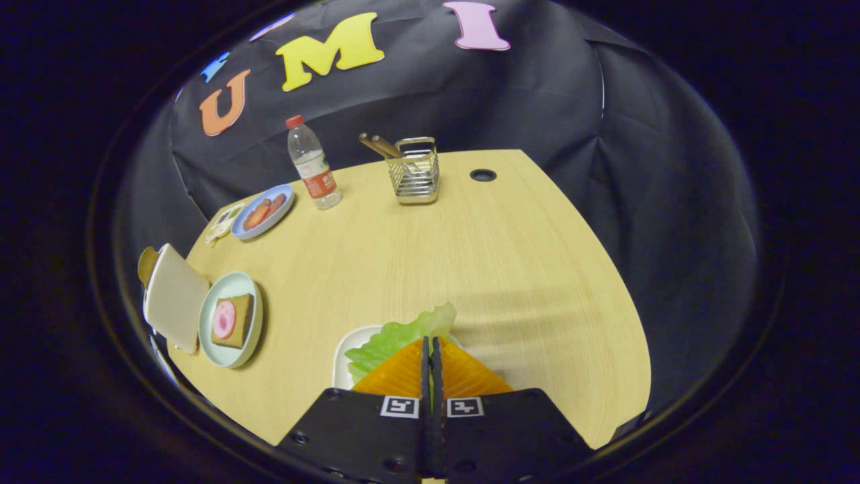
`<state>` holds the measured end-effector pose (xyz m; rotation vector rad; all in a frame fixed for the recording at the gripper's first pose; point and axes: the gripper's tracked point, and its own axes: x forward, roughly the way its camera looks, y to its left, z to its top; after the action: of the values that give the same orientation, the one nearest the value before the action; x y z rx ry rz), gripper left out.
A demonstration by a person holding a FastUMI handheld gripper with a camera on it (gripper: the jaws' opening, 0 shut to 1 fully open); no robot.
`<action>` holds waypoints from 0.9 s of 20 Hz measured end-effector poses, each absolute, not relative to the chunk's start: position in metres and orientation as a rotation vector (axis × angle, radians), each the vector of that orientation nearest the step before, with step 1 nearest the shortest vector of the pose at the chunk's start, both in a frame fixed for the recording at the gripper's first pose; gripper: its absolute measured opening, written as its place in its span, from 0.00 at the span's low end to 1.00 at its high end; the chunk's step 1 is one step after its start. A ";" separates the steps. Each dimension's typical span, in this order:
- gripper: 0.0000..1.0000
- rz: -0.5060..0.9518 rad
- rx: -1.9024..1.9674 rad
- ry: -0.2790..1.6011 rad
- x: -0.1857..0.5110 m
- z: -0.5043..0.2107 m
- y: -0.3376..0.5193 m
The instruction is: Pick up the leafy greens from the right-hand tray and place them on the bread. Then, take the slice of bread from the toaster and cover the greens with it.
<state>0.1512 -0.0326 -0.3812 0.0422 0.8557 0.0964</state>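
The leafy greens lie on a white tray right under and just ahead of my fingertips. My gripper is shut, fingers pressed together above the leaf; no leaf shows between them. Off to the left stands a pale green plate holding a slice of brown bread topped with a pink round slice. Left of that plate is the white toaster, with a brown bread slice sticking out of its far end.
On the far left of the wooden table sit a blue plate with red pieces and a small card. A water bottle and a wire holder with wooden utensils stand at the back, near a cable hole.
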 end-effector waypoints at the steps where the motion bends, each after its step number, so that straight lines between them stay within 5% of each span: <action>1: 0.01 0.103 0.046 0.843 0.148 -0.372 -0.027; 18: 0.00 0.296 -0.061 0.725 0.087 -0.272 0.141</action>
<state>0.0874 0.1414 -0.2722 -0.0615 0.7251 0.2964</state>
